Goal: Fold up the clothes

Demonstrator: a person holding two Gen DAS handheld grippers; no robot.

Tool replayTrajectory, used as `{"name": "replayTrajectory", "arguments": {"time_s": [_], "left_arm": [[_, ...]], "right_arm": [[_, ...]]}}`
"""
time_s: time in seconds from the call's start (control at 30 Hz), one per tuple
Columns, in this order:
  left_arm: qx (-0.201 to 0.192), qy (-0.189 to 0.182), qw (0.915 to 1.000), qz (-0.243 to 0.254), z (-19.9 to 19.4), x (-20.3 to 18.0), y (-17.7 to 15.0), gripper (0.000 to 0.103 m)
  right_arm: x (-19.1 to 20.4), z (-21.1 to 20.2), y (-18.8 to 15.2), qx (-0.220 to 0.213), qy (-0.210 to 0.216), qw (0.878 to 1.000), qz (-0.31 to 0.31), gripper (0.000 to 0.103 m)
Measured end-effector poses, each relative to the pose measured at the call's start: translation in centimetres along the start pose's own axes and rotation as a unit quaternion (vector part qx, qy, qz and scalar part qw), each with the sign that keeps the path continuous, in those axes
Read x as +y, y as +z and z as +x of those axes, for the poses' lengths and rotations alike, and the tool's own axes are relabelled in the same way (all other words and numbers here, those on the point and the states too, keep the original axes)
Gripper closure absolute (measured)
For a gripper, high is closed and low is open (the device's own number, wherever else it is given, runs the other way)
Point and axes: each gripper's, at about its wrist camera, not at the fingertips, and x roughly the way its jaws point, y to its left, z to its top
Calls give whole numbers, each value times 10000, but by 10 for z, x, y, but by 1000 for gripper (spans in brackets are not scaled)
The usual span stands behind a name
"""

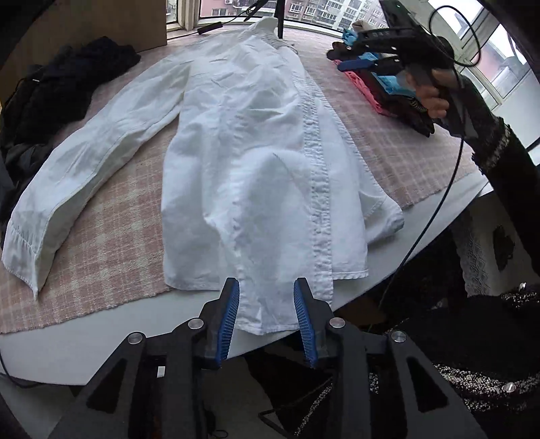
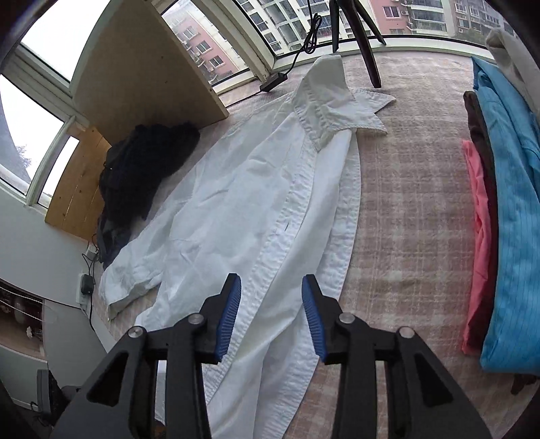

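Left wrist view | our left gripper (image 1: 266,287) released above long white cotton shirt (image 1: 249,141) | our right gripper (image 2: 271,283) released, empty

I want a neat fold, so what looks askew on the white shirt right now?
The white shirt hangs its hem over the table edge, one sleeve sprawls out sideways, and the collar is rumpled and stands up.

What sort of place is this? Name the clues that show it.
Probably a flat high up in a city: a window facing apartment blocks, a checked cloth on a table, a white shirt and piled clothes.
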Motion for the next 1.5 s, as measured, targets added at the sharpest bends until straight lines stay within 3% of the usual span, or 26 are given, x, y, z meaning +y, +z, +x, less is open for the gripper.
{"name": "replayTrajectory", "arguments": {"time_s": [0.13, 0.3, 0.4, 0.53, 0.67, 0.77, 0.8, 0.9, 0.97, 1.17, 1.3, 1.4, 1.5], "left_arm": [[297, 149, 9992, 223, 25, -31, -2, 65], [570, 202, 9980, 163, 47, -36, 0, 65], [618, 158, 9979, 72, 50, -32, 2, 63], [652, 26, 9979, 41, 51, -31, 1, 60], [601, -75, 9981, 79, 55, -37, 2, 55], [587, -12, 9982, 150, 60, -42, 3, 55], [585, 74, 9981, 173, 62, -42, 3, 55], [539, 297, 9978, 237, 64, -41, 2, 70], [546, 225, 9982, 83, 63, -33, 2, 98], [283, -227, 9981, -492, 37, -9, 3, 99], [-166, -716, 9935, -875, 2, 4, 13, 100], [-352, -742, 9937, -760, -13, -1, 25, 100], [-331, -875, 9936, -635, -11, -7, 35, 98]], "right_arm": [[-19, 31, 58, 40, -183, 9998, 42, 66], [-37, 62, 106, 315, 117, 9991, 271, 66], [-36, 85, 115, 543, -89, 9984, 103, 66], [-35, 112, 109, 997, 49, 9950, 14, 65], [-29, 112, 101, 861, -36, 9959, -281, 65], [-26, 108, 100, 778, -37, 9961, -415, 95], [-26, 105, 101, 740, -11, 9964, -421, 96], [-23, 94, 106, 524, 81, 9977, -432, 99], [-20, 88, 108, 427, 88, 9979, -486, 100], [-5, 70, 120, 161, 95, 9980, -598, 100], [12, 53, 139, -119, 11, 9961, -870, 101], [23, 46, 153, -198, -139, 9941, -1054, 101], [30, 58, 159, -114, -629, 9895, -1300, 100]]}}
